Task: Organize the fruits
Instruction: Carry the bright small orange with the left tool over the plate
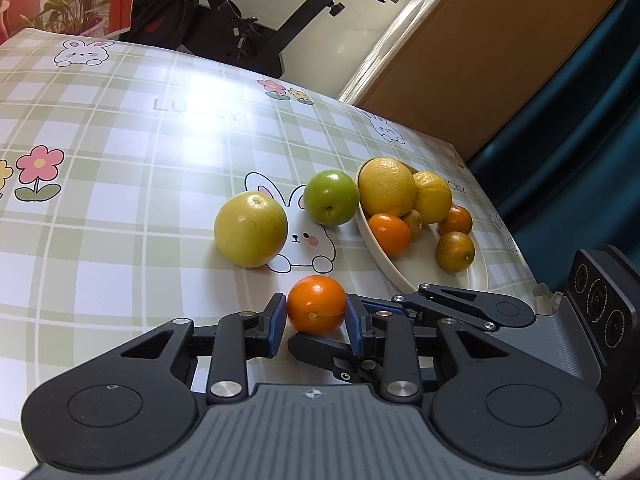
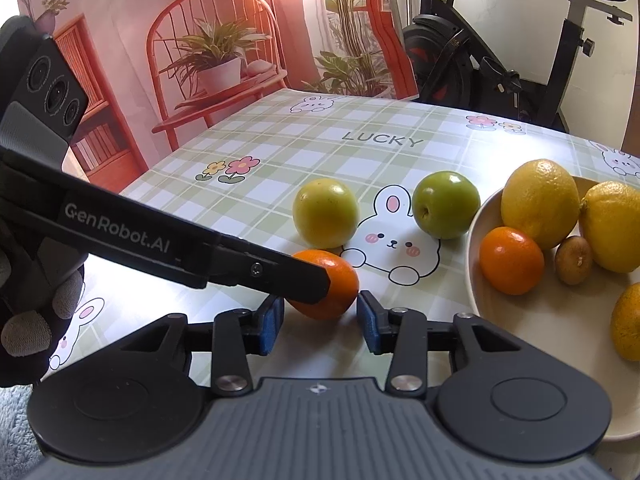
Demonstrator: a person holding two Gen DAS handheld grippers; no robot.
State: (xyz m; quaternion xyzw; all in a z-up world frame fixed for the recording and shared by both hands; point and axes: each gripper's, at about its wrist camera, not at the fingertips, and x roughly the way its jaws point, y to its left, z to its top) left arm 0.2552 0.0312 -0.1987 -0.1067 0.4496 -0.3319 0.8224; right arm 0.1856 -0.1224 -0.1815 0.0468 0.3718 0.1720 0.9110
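- Orange (image 1: 316, 304) sits on the tablecloth (image 1: 120, 240) between the blue pads of the left gripper (image 1: 316, 322), which close on both its sides; it lies near the bowl (image 1: 472, 280), well short of the rim.
- Stem scar faces the camera and slightly down, so the short axis runs roughly along the fingers; the fruit is near round, with no long axis to speak of.
- Judgement: keep the squeeze at the widest girth, lift straight up, clear the rim, then lower gently onto bare bowl floor so nothing rolls.
- Right wrist view: right gripper (image 2: 320, 316) stands wide and empty just before the same orange, with the left tool's finger lying across the fruit.
- Yellow fruit (image 2: 325, 213) and green fruit (image 2: 446, 204) wait on the cloth beyond.
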